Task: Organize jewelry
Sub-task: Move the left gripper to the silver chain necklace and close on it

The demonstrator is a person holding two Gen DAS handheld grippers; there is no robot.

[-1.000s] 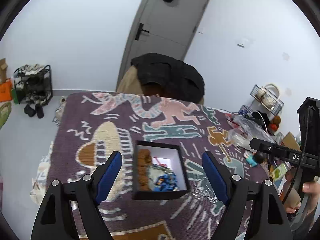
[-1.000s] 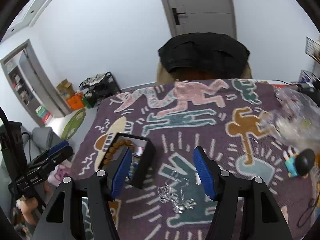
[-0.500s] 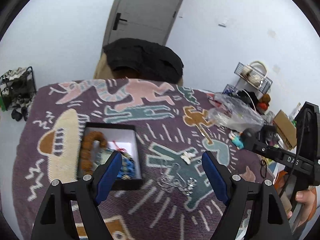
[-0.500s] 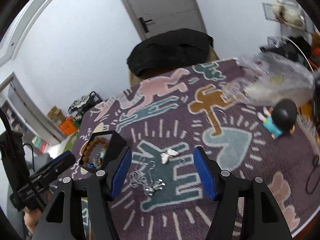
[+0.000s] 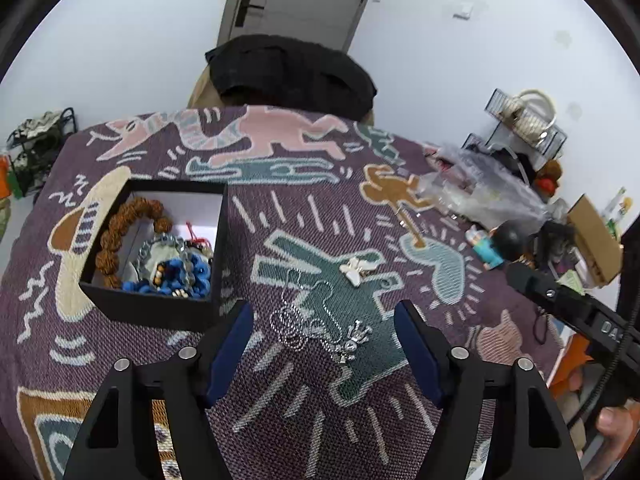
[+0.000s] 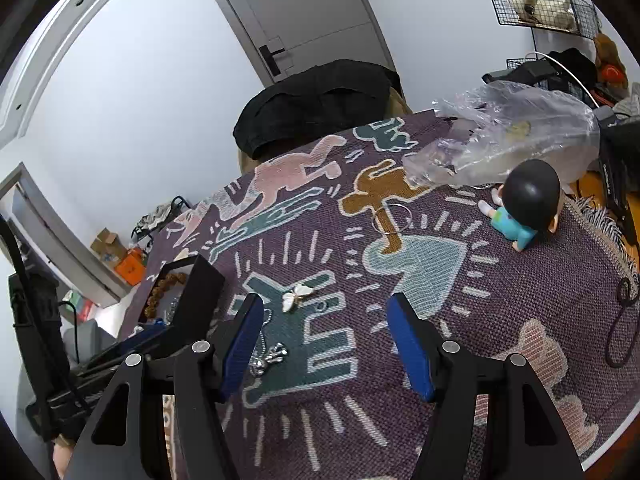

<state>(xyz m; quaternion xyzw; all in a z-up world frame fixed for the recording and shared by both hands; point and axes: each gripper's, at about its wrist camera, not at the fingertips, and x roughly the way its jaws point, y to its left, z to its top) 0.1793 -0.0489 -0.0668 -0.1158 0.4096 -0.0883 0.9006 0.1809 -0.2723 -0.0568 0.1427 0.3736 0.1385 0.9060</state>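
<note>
On the patterned cloth, the jewelry box sits left of the chain necklace, the butterfly brooch behind it.

Rough woven cloth; shiny metal chain; matt black box; crinkly clear plastic bag.

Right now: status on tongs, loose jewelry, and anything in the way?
Left tongs open, just been closing, over silver chain, nothing gripped. Right tongs open, empty. White butterfly piece loose on cloth; black box part-filled. Path clear.
</note>
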